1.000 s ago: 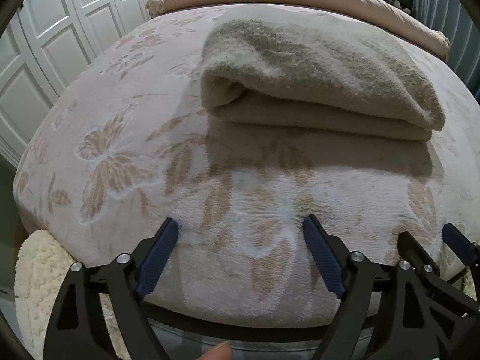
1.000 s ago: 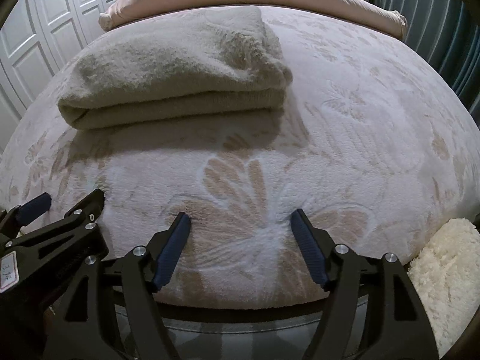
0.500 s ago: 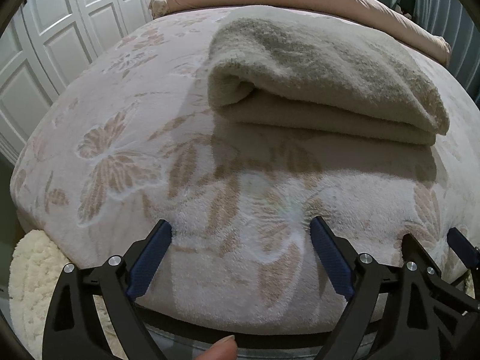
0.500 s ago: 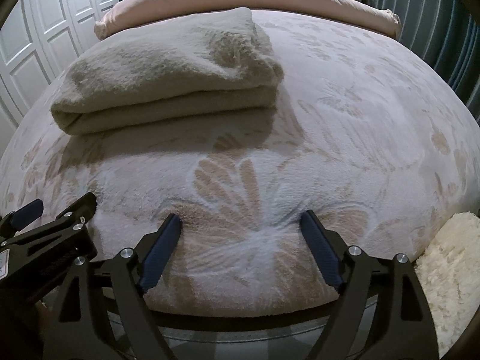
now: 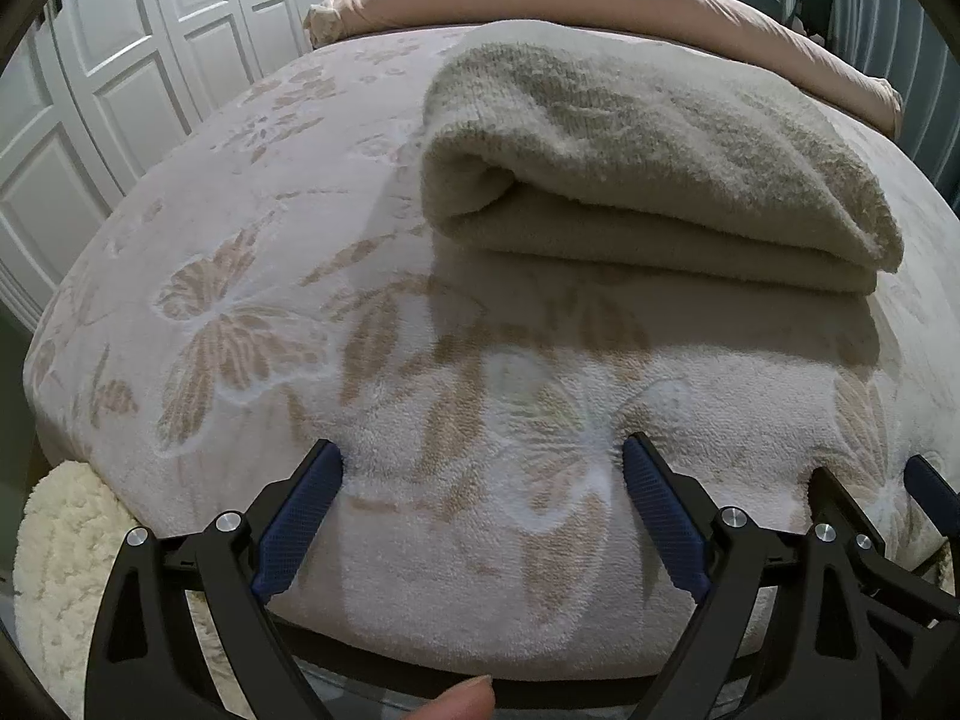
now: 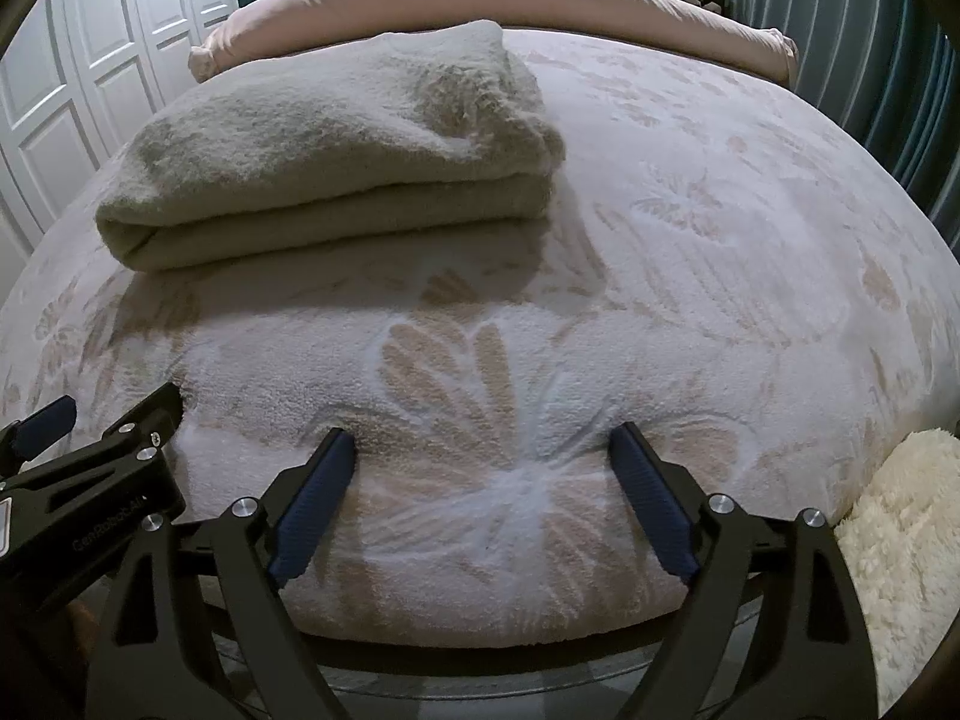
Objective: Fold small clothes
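Centrally, folded towel (image 5: pixel 648 162) (image 6: pixel 336 162) is lying on bed (image 5: pixel 240 312) (image 6: pixel 720 240); left gripper (image 5: pixel 483 510) and right gripper (image 6: pixel 483 498) are hovering near it, fingers spread, holding nothing.

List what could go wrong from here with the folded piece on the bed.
The folded beige cloth has a loose, puffy top layer; a one-sided grab may undo the fold. The plush floral blanket beneath could get pinched along with it. The left gripper and right gripper hang open side by side and might collide.
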The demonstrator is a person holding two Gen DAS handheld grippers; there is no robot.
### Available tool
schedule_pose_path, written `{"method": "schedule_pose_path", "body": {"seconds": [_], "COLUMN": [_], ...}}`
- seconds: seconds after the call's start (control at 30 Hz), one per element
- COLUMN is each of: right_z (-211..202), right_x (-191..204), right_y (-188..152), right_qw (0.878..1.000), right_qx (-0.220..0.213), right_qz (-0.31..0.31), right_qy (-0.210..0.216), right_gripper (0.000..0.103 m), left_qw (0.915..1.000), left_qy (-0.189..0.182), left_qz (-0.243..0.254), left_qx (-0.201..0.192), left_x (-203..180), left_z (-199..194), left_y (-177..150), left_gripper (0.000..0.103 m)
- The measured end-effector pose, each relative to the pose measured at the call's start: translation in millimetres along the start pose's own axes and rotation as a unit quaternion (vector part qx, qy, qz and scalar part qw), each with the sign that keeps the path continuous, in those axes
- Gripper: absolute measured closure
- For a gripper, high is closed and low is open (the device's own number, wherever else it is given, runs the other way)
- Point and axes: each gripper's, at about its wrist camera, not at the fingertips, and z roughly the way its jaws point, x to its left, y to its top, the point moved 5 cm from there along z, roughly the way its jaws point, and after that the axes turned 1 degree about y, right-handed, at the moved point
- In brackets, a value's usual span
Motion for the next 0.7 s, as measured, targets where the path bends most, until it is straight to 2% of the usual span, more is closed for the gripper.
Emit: {"method": "schedule_pose_path", "body": {"seconds": [0.47,0.7], "right_z": [-0.5,-3.9], "right_x": [-0.1,-2.0], "right_y": [0.0,3.9], "right_qw": [1.0,1.0], "right_qx": [0.0,0.018], "right_qz": [0.001,0.007], "right_qy": [0.0,-0.004], "right_gripper": [0.017,0.018], "left_qw": [1.0,0.9999], "left_qy": [0.0,0.002], "left_qz": [-0.001,0.002], "left_qx": [0.002,0.011], "left_x": [0.3,1.9], "left_z": [-2.0,-5.5], "left_y": [-0.3,4.7], "left_gripper": [0.011,0.014]}}
